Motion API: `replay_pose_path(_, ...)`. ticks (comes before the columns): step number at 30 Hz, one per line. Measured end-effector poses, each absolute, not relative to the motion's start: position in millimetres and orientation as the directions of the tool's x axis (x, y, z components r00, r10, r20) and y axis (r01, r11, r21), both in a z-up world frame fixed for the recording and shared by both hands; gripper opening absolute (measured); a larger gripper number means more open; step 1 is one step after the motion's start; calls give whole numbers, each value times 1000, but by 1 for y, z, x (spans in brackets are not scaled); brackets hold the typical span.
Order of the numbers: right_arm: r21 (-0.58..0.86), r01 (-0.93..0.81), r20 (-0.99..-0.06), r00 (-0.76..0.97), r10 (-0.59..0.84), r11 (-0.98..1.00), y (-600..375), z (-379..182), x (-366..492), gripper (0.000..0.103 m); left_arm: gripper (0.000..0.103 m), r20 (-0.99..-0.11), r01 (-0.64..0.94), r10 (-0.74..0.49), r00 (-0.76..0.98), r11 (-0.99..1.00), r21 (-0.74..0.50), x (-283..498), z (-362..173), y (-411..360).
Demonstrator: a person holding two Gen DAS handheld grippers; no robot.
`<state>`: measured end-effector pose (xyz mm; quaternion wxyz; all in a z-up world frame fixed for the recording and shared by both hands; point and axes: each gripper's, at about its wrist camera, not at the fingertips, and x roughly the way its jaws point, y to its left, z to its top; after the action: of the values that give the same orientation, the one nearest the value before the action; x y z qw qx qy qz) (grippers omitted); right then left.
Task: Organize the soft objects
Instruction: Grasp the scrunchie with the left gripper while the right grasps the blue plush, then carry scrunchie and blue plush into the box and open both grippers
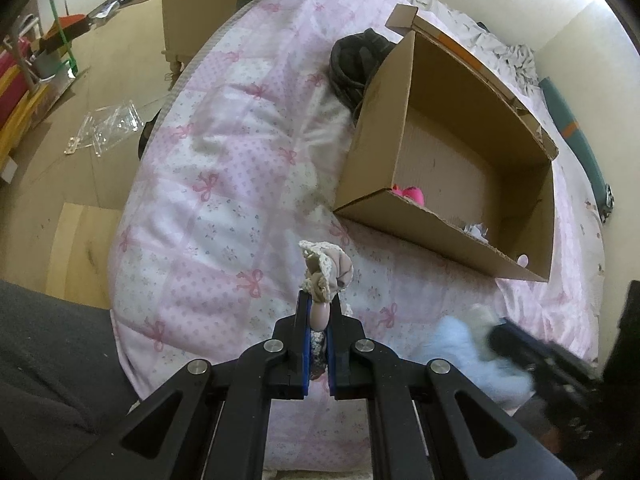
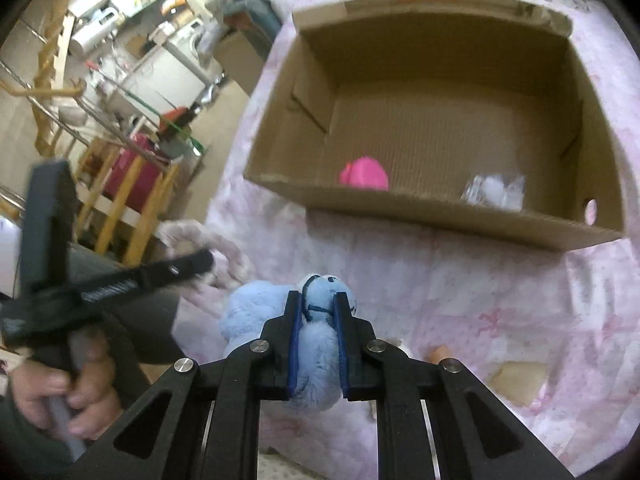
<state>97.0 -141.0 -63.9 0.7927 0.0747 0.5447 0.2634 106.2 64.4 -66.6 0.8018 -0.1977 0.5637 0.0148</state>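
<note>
My left gripper (image 1: 319,300) is shut on a small doll (image 1: 325,276) with a beige lace-trimmed bonnet, held above the pink quilt (image 1: 224,184). My right gripper (image 2: 319,300) is shut on a light blue plush toy (image 2: 320,332); the toy also shows blurred in the left wrist view (image 1: 468,352). An open cardboard box (image 2: 400,204) lies on the quilt ahead of both grippers. Inside it are a pink soft toy (image 2: 365,173) and a small white item in clear wrap (image 2: 496,190). The left gripper also appears at the left of the right wrist view (image 2: 192,264), held by a hand.
A dark bag (image 1: 356,60) lies behind the box's left wall. The bed edge drops to a floor with clear plastic pieces (image 1: 108,128) and a wooden cabinet (image 1: 200,12). Shelves and a wooden rack (image 2: 120,184) stand left. A beige item (image 2: 516,380) lies on the quilt.
</note>
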Motion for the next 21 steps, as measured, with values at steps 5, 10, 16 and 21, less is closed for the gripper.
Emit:
replay_pose_path(5,366,-351,-817,322,478,862,-150,-48,85,17,6,-914,-228,-190,357,932,-283,105,-69,59)
replay_pose_path(10,364,-303,-819,346,458,881,-177,-57,83,17,6,-917,-204,-172,359,945,-257,104,-69,52)
replay_pose_path(16,362,-263,-816,375,440,895,-194,-69,77,17,6,-921,-174,-149,360,959,-223,104,-70,43)
replay_pose_path(21,362,-267,-795,413,445,893,-197,-59,74,17,6,-924,-150,-126,362,970,-191,104,-71,36)
